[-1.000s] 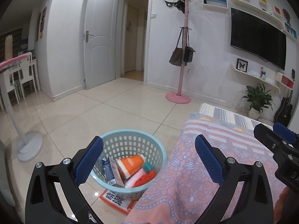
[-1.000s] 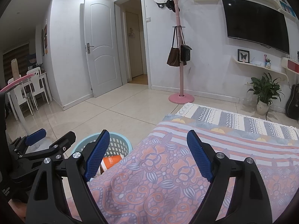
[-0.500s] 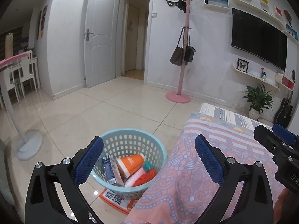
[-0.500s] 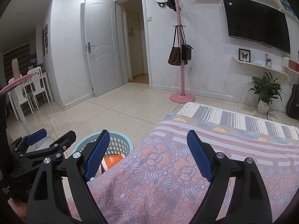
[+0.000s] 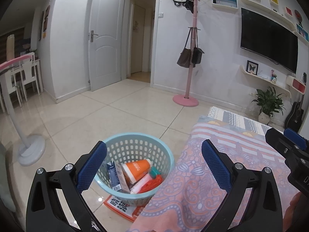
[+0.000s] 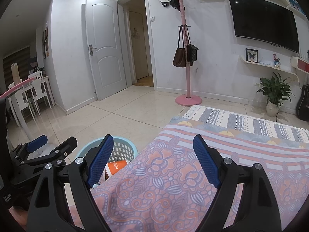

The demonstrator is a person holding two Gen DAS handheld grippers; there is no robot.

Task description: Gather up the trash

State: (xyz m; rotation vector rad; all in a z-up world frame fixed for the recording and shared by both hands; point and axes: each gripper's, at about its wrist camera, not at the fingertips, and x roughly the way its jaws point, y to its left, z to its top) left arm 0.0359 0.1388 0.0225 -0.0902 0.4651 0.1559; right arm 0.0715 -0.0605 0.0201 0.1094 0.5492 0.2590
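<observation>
Two grippers, left [image 5: 153, 164] and right [image 6: 152, 160], both wide and empty, basket [image 5: 168, 152] of trash [image 5: 138, 169] left of patterned cloth [image 6: 173, 183]

Home living room: television [image 5: 268, 40], coat stand [image 5: 190, 61]

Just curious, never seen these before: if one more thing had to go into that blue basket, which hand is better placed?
Probably the left. Its hand-held gripper is open and faces the basket directly; the right is over the cloth, basket off to its side.
</observation>
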